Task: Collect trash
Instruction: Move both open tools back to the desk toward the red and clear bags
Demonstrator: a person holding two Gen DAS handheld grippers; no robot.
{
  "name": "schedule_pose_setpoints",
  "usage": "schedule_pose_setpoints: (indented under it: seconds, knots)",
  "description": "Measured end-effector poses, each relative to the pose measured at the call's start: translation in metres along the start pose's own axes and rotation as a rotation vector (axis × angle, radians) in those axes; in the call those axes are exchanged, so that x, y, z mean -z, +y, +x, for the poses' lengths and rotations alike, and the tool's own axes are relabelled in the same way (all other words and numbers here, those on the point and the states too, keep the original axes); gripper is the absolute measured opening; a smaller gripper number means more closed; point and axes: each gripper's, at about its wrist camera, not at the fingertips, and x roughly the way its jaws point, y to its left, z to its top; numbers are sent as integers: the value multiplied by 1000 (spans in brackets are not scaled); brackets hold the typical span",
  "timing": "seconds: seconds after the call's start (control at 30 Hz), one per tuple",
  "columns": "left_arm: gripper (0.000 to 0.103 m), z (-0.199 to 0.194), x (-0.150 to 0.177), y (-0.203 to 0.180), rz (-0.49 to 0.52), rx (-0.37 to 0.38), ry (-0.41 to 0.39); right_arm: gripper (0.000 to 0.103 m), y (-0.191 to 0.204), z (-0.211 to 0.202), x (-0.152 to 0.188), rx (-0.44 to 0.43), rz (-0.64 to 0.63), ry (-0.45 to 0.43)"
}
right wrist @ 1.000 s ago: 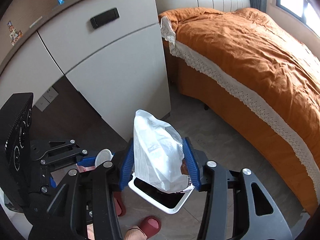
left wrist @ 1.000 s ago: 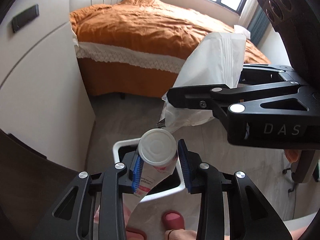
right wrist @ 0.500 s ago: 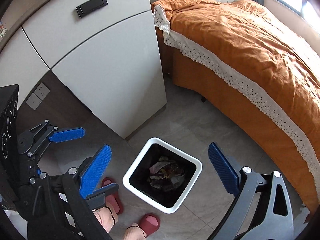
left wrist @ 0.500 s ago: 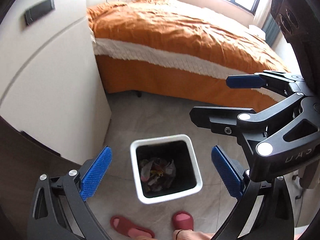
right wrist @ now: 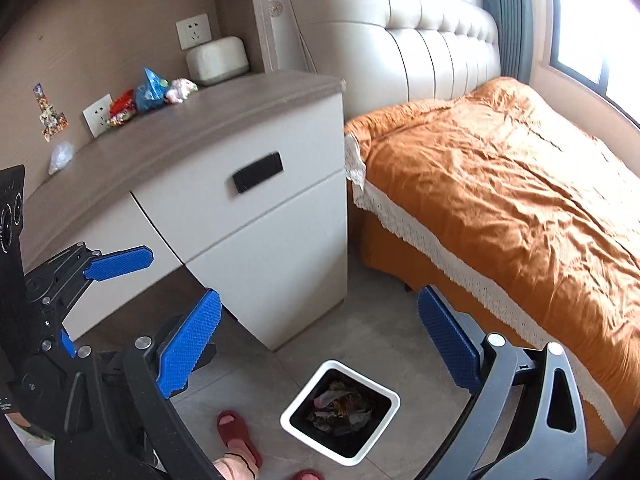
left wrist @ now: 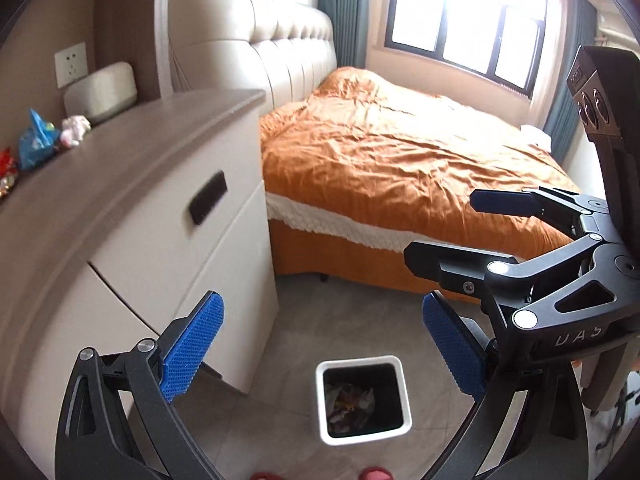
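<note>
A white square trash bin stands on the floor below both grippers, with crumpled trash inside; it also shows in the right wrist view. My left gripper is open and empty, high above the bin. My right gripper is open and empty too; it also shows in the left wrist view. On the desk top lie a blue wrapper, a red wrapper, a pink-white crumpled piece and a clear plastic scrap.
A white drawer cabinet stands left of the bin. A bed with an orange cover is to the right. A beige box sits at the desk's back. Red slippers are on the floor by the bin.
A second ago my left gripper held a bottle and my right a white bag over the bin. Both opened, the items dropped in, and both grippers have risen and tilted up towards the desk.
</note>
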Motion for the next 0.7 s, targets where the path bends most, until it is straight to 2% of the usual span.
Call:
schedule_pose_setpoints:
  seconds: [0.17, 0.37, 0.7]
  knots:
    - [98, -48, -27, 42, -35, -59, -71, 98, 42, -23, -49, -33, -56, -87]
    - [98, -101, -52, 112, -93, -160, -145, 98, 106, -35, -102, -86, -122, -183]
    - [98, -167, -56, 234, -212, -363, -217, 98, 216, -24, -174, -183, -245, -272]
